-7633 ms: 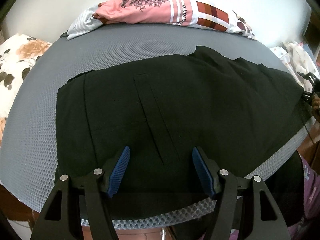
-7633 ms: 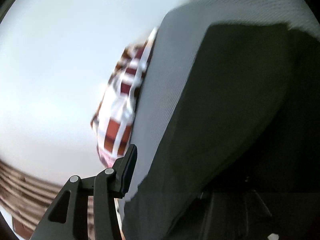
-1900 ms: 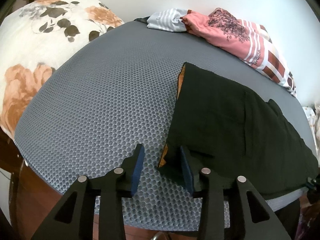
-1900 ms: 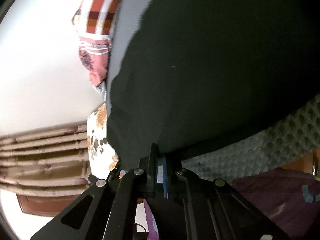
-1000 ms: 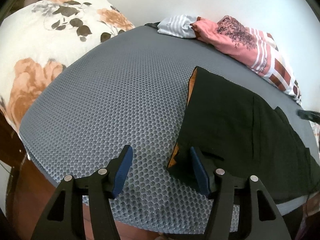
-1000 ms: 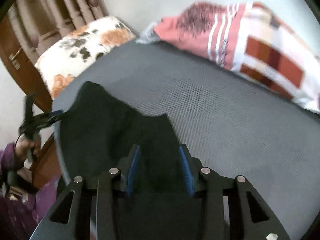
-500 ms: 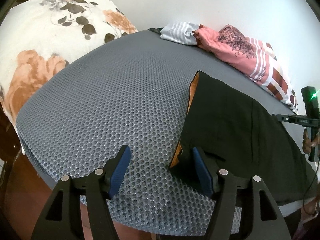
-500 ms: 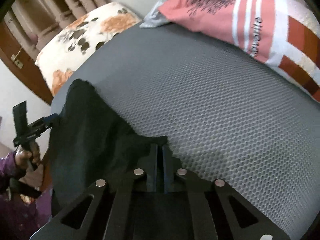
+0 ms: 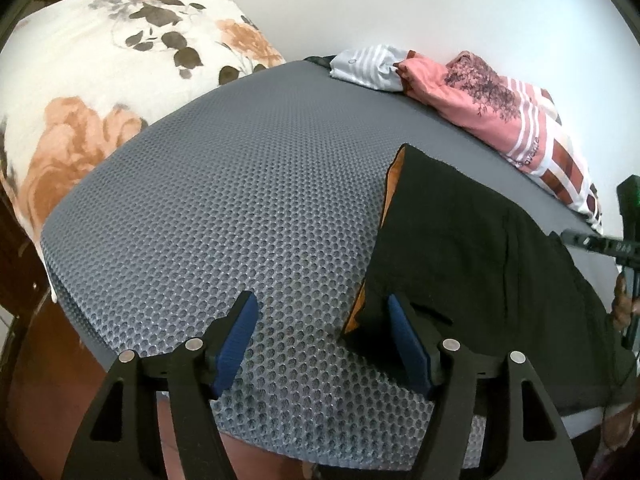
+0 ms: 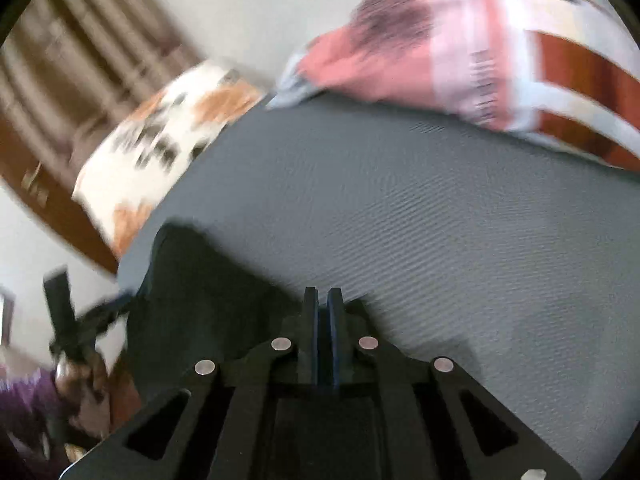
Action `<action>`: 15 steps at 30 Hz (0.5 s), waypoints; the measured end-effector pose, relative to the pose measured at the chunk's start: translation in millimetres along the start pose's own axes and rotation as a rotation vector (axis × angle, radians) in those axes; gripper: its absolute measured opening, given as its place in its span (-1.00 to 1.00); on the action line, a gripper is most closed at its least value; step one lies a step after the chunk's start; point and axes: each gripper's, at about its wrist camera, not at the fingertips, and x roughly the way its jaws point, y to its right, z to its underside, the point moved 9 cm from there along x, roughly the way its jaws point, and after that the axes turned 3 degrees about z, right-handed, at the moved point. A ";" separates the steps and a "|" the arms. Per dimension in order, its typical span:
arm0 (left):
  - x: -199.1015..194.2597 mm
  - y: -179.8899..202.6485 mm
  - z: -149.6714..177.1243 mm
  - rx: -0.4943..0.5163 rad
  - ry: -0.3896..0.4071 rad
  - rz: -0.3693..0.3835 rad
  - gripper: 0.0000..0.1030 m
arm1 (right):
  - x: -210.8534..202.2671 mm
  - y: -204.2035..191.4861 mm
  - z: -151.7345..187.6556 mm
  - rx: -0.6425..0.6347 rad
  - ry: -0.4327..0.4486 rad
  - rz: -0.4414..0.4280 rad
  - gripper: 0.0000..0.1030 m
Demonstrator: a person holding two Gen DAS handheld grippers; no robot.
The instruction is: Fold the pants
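The black pants (image 9: 472, 256) lie folded on the right side of the grey mesh mattress (image 9: 240, 216), with an orange lining showing along their left edge. My left gripper (image 9: 322, 336) is open and empty, its right finger beside the pants' near left corner. My right gripper (image 10: 322, 312) is shut on the far edge of the pants (image 10: 200, 292); that view is blurred by motion. The right gripper also shows at the far right of the left wrist view (image 9: 600, 242).
A floral pillow (image 9: 100, 80) lies at the left end of the bed. A pink and red striped cloth (image 9: 500, 120) is piled against the white wall at the back. Brown wood shows below the bed's front edge (image 9: 32, 320).
My left gripper let go of the pants' corner and opened. My right gripper closed on the pants' far edge and is now moving, blurring its view.
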 end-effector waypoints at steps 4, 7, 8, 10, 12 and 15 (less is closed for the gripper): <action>2.1 -4.5 -0.1 -0.004 0.000 -0.006 0.51 | 17.1 13.3 5.7 0.140 -0.024 0.014 -1.00; 3.0 -3.5 0.5 0.019 -0.002 -0.022 0.51 | 6.6 41.7 4.7 0.374 0.046 -0.036 -1.00; 3.2 -3.4 0.2 0.018 -0.003 -0.022 0.52 | 1.2 51.2 8.1 0.439 0.064 -0.038 -1.00; 2.6 -2.2 -0.9 0.041 0.000 -0.037 0.53 | -11.9 63.5 15.1 0.472 0.093 0.016 -0.79; -0.2 0.2 -3.4 0.066 0.001 -0.056 0.53 | -41.8 67.3 22.7 0.530 0.169 -0.032 -0.78; -22.2 1.0 -15.7 0.074 0.048 -0.094 0.53 | -107.7 76.7 54.9 0.590 0.299 -0.044 -0.76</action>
